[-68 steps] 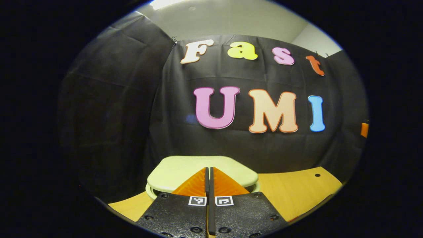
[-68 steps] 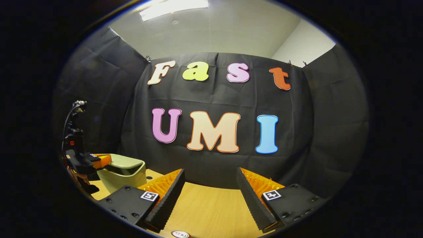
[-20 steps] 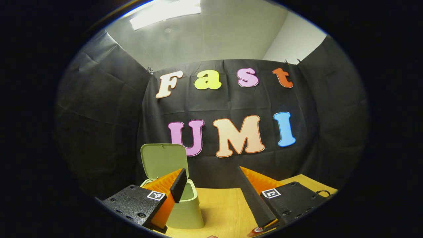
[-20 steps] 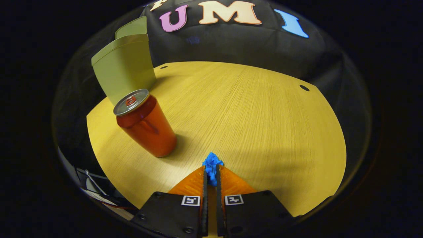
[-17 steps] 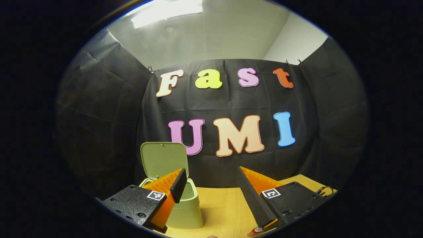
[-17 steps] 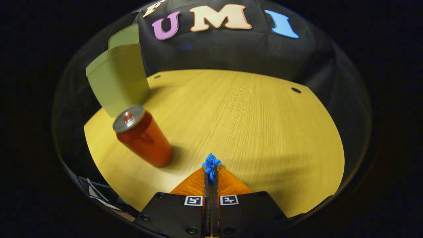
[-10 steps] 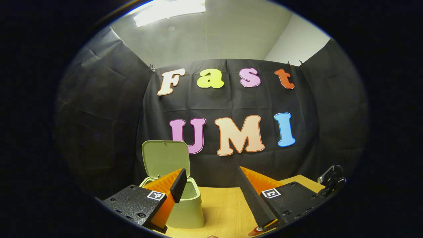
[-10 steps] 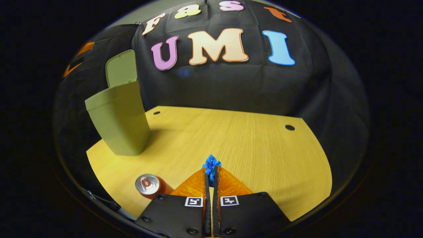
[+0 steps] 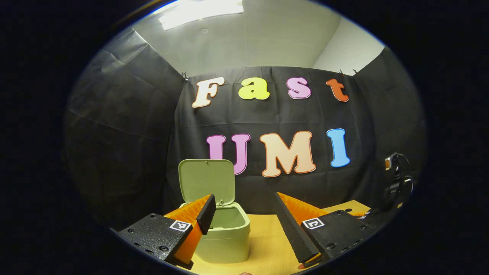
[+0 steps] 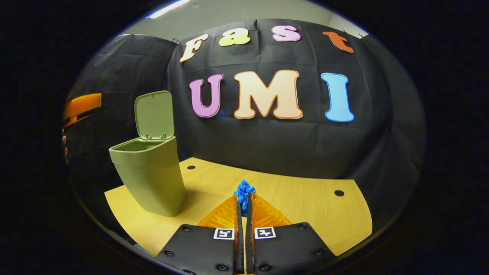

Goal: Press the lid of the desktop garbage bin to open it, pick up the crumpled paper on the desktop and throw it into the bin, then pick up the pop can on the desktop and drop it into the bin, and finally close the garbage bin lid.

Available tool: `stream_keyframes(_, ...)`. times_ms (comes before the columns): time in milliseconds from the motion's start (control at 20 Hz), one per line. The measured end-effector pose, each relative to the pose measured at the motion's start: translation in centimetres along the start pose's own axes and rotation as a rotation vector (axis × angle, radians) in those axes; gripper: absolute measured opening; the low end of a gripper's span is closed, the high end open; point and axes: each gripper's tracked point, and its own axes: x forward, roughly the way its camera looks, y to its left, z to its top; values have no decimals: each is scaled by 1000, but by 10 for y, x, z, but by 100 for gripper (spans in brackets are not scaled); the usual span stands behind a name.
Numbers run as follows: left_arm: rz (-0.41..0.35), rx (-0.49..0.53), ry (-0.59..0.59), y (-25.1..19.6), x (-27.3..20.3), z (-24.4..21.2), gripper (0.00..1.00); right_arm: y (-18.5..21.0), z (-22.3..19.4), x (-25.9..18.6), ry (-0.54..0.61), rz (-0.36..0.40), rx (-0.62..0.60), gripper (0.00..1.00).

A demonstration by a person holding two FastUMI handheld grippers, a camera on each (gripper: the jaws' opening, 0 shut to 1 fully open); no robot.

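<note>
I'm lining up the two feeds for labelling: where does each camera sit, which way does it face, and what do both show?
Left gripper view: rides the left gripper, fingers apart, facing the booth wall over the open bin.
Right gripper view: rides the right gripper, fingers closed on the blue crumpled paper, facing the wall across the table, with the bin at left.
Shared: bin, its raised lid, table.

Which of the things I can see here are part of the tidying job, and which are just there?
Part of the job:
- green bin, its lid standing open
- blue crumpled paper, pinched in the right claw
- left claw, open near the bin

Just there:
- wooden desktop with small holes
- black cloth wall
- ceiling light
</note>
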Motion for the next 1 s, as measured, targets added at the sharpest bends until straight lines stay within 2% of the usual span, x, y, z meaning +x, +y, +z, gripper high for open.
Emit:
stream_keyframes(300,47,-6,16,36,-7,-10,90,57,72,16,-139,84,-55,4)
stream_keyframes(350,56,-5,19,43,-8,-10,94,67,80,19,-155,98,-60,4)
stream_keyframes(400,64,-3,20,49,-9,-12,90,76,87,21,-166,112,-65,4)
stream_keyframes(750,136,5,48,96,-26,-26,90,149,105,43,-187,217,-58,4)
stream_keyframes(800,145,10,54,103,-29,-29,94,159,104,46,-181,232,-52,4)
stream_keyframes(850,154,16,62,109,-32,-32,90,169,104,49,-179,244,-47,4)
stream_keyframes(1000,175,29,85,126,-38,-42,90,199,100,60,-163,285,-45,4)
